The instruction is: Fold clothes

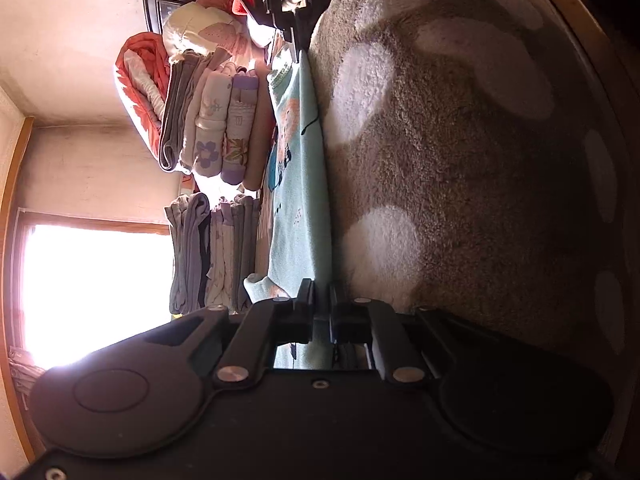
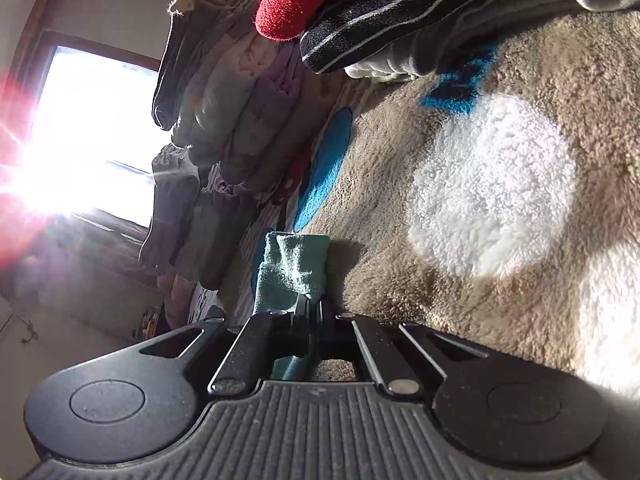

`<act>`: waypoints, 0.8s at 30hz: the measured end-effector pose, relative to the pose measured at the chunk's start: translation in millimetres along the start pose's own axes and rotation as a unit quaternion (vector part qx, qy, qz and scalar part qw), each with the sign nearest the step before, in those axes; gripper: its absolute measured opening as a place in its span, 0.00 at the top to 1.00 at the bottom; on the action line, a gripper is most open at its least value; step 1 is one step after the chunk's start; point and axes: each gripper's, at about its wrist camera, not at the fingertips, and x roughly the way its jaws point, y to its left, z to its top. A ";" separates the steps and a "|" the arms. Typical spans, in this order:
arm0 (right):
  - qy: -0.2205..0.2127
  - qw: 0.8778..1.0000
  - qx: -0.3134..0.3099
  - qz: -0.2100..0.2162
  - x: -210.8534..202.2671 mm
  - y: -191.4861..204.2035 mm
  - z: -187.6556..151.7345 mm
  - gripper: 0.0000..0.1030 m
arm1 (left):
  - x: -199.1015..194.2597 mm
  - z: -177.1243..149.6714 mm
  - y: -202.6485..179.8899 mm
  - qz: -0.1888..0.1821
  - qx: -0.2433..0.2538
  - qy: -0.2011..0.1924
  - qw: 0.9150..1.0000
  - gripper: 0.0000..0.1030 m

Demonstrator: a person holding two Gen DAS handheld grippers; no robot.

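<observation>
Garment [image 1: 298, 168]: a pale mint knit with a cartoon print, lying stretched over a brown fleece blanket [image 1: 460, 152] with white spots. My left gripper [image 1: 320, 312] has its jaws nearly together on the near edge of the garment; the cloth runs between the fingers. My right gripper [image 2: 310, 308] is likewise clamped on a bunched corner of the same mint cloth [image 2: 294, 268], which stands up in a soft tuft just ahead of the fingertips. In the left wrist view my right gripper shows at the far end of the garment, so I hold it at two ends of one edge.

Handling, as I judge it: light, soft and limp, with no stiffness of its own; it sags wherever I do not hold it. The fleece beneath looks grippy, so dragging would likely ruck the garment; lifting suits it better. Corners and hems are the sound places to grip, since a pinch in the middle would only gather folds.

Containers: none in view. Stacks of folded cloth [image 1: 216, 120] stand beyond the garment, near the window [image 1: 96, 288]. A loose heap [image 2: 400, 12] with a dark striped piece and a red-and-green one lies on the blanket, well apart from my right fingers.
</observation>
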 end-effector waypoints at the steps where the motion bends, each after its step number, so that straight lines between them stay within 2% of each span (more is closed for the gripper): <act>1: -0.001 1.000 -0.001 0.001 0.0 -0.3 0.2 0.99 | -3.2 -1.2 1.7 0.001 -0.010 0.005 1.000 0.79; 2: -0.001 1.000 -0.002 0.002 -0.1 -0.6 0.3 0.99 | -5.4 -3.9 3.0 0.004 -0.020 0.011 1.000 0.60; 5: -0.003 1.000 -0.006 0.005 1.2 -0.8 0.4 0.99 | -10.0 -11.7 6.9 0.009 -0.043 0.027 0.999 0.55; 10: -0.008 1.000 -0.002 0.009 -5.4 -5.1 -2.0 0.99 | 0.8 -7.7 8.6 0.013 -0.014 0.021 1.000 0.51; 11: -0.009 1.000 -0.001 0.009 -6.4 -5.6 -2.4 0.99 | 3.8 -6.1 8.1 0.001 -0.010 0.024 1.000 0.53; 12: -0.010 1.000 -0.001 0.008 -6.9 -5.9 -2.7 0.99 | 6.9 -4.4 7.6 -0.013 -0.007 0.028 0.999 0.60; 13: -0.011 1.000 -0.001 0.007 -7.1 -6.1 -3.3 0.99 | 9.9 -2.8 7.0 -0.026 -0.004 0.032 0.999 0.84; 14: -0.011 1.000 -0.001 0.006 -7.4 -6.1 -3.5 0.99 | 10.4 -3.5 0.5 -0.035 0.007 0.033 0.999 0.94; 15: -0.012 1.000 -0.002 0.004 -7.5 -5.8 -3.9 0.99 | 9.4 -4.6 -6.9 -0.022 0.020 0.027 0.999 0.95; 21: -0.022 1.000 -0.004 0.004 -10.6 -3.1 -5.9 0.98 | 4.7 -7.2 -6.0 -0.003 -0.005 0.026 1.000 0.94; 24: -0.037 0.999 -0.029 -0.001 -16.0 6.4 -9.1 0.91 | -0.8 -9.4 0.0 -0.004 -0.031 0.027 0.999 0.87</act>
